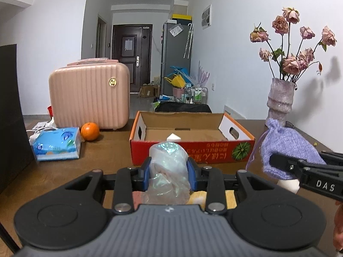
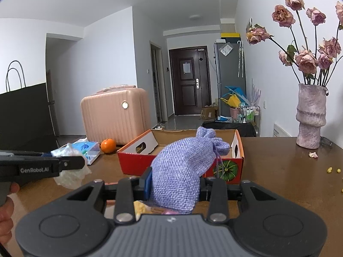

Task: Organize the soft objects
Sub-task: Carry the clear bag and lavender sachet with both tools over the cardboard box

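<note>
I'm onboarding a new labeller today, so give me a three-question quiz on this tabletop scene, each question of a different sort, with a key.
1. True or false: the left gripper is shut on a purple pouch.
2. Multiple choice: the orange lies between the tissue pack and (A) the vase, (B) the cardboard box, (C) the door.
3. Fill in: the right gripper is shut on the ____.

Key
1. False: it holds the clear plastic bag.
2. B.
3. Purple pouch.
</note>
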Available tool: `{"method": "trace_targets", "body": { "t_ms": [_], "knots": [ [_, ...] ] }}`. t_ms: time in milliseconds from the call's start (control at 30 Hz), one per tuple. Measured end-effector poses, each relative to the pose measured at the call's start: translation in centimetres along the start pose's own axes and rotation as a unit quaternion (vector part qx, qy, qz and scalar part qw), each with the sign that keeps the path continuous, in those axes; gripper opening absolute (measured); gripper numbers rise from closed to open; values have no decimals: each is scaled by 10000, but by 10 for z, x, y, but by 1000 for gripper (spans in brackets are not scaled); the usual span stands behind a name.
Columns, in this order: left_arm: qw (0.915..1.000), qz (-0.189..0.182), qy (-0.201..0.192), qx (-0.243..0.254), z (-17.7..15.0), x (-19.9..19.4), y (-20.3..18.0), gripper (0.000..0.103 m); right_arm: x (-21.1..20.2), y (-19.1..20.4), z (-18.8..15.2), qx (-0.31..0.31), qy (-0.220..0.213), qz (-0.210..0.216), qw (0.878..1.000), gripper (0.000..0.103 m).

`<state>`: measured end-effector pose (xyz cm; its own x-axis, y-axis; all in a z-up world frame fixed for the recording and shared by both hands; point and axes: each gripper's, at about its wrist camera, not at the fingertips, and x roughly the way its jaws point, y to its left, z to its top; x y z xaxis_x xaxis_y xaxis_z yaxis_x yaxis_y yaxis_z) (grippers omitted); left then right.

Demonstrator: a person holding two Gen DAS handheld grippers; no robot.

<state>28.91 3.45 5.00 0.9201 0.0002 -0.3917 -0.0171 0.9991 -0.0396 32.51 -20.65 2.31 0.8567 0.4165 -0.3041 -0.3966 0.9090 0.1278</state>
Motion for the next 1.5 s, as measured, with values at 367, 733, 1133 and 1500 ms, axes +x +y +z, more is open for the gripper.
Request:
{"method": "trace_targets", "body": {
  "t_ms": [367,733,1133,1500],
  "knots": [
    [9999,-60,-109,-85,30,28,-6,34,26,-5,18,-11,-40,-3,10000,35],
    [9993,-130,-139,-316,51,64,-7,34,59,-12,36,-35,-99,-98,9999,35],
    [9987,-129,-305,-376,76,105,-5,34,99,-27,61,-26,-113,-173,9998,35],
    [9993,-137,-141,-320,90,157,-5,34,140,-44,73,-14,103,-295,9995,35]
  ]
}}
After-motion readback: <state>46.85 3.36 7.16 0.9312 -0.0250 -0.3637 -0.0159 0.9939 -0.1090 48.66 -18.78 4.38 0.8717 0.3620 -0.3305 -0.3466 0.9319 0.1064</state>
